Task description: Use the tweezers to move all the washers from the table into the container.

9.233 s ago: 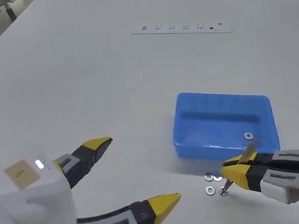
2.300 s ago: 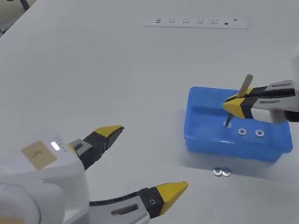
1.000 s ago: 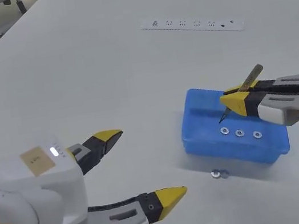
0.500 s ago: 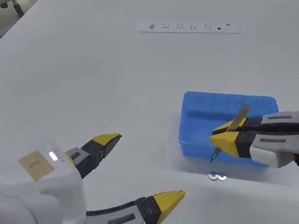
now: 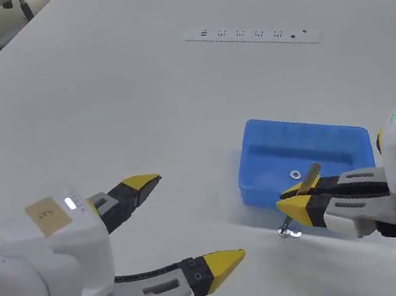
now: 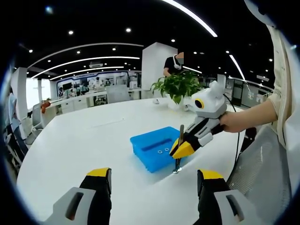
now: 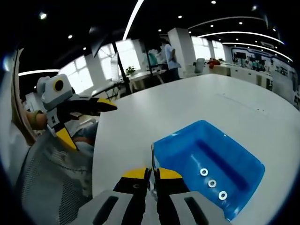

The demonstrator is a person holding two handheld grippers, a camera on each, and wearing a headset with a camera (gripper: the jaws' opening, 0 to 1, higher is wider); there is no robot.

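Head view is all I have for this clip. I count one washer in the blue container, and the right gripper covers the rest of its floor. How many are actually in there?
Observer: The right gripper view shows three washers in a row on the floor of the container.
Operator: Are that gripper's jaws really closed on the tweezers?
Observer: Yes. In its own view the right gripper has both jaws shut together, and the tweezers stick out between them.
Operator: How are the tweezers angled?
Observer: The left gripper view shows them nearly upright, tip down at the table just outside the container's wall.
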